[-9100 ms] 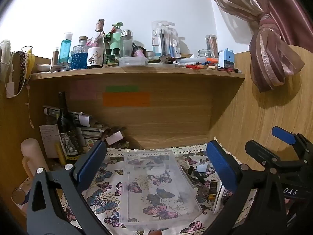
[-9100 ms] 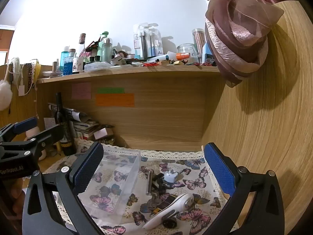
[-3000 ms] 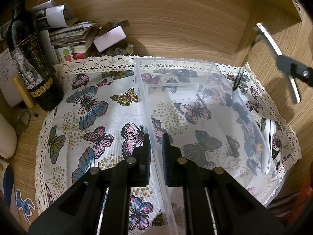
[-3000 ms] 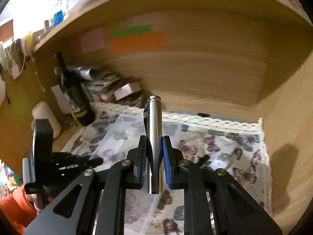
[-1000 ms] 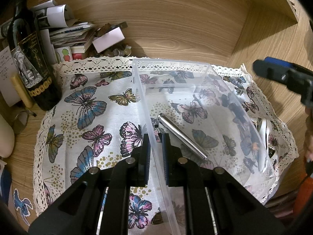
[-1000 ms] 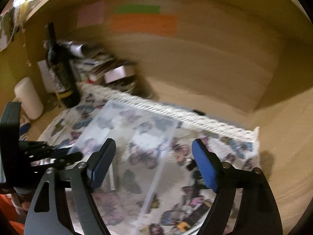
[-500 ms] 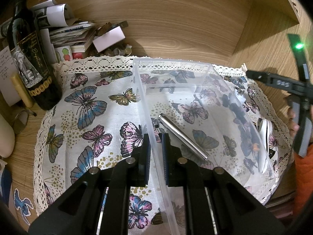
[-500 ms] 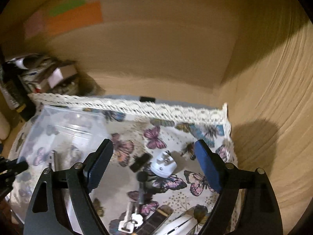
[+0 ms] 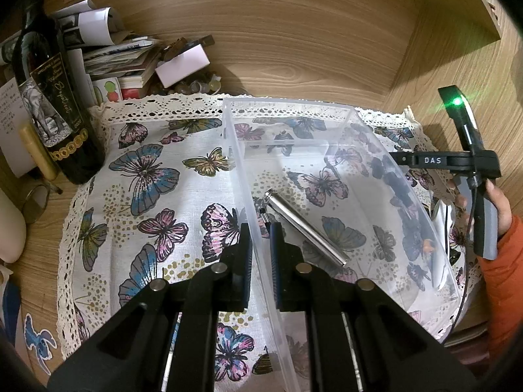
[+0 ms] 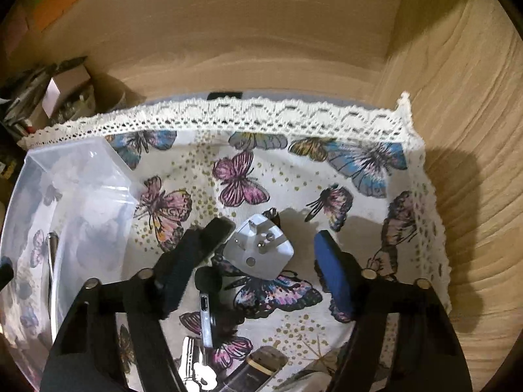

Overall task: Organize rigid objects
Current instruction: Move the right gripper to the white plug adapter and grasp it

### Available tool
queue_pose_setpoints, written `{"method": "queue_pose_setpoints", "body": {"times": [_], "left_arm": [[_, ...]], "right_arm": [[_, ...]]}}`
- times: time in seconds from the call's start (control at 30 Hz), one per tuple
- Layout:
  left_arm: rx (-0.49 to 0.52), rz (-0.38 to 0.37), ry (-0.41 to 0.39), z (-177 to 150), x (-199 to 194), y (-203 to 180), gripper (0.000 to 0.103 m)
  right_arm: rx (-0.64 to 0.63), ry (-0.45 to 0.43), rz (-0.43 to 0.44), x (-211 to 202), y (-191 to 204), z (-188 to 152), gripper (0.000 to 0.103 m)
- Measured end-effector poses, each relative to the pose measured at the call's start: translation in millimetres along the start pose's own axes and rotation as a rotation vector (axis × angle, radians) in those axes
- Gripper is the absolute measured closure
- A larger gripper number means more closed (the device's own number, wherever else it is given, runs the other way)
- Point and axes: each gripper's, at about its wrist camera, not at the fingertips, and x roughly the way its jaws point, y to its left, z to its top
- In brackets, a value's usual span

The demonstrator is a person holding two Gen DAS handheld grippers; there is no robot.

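Observation:
A clear plastic box lies on a butterfly cloth. A silver metal tube rests inside it. My left gripper is shut on the box's left wall. My right gripper is open, its fingers on either side of a white plug adapter on the cloth, low over it. The box shows at the left of the right wrist view with the tube inside. The right gripper's body shows at the right in the left wrist view.
A dark wine bottle and a stack of papers and booklets stand at the back left. Keys, a slim silver device and a dark lighter-like item lie near the adapter. Wooden walls close the back and right.
The right gripper let the silver tube go into the box, swung right and came down around the white plug adapter. The left gripper has stayed shut on the box wall.

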Motion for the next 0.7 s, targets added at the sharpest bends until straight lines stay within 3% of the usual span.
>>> {"method": "queue_pose_setpoints", "body": {"times": [0.2,0.4,0.7], "left_arm": [[-0.001,-0.001,0.001,0.2,0.1,0.1,0.093],[-0.001,-0.001,0.001,0.3,0.2,-0.1,0.093],[-0.001,-0.001,0.002,0.1,-0.1,0.1,0.093]], "right_arm": [[-0.006,0.055,0.000,14.0,1.6,-4.6,0.062],[-0.017,0.007,-0.009,8.8,2.3,-6.6,0.062],[-0.054,-0.130,0.015,-39.9,16.5,-5.2,0.062]]}}
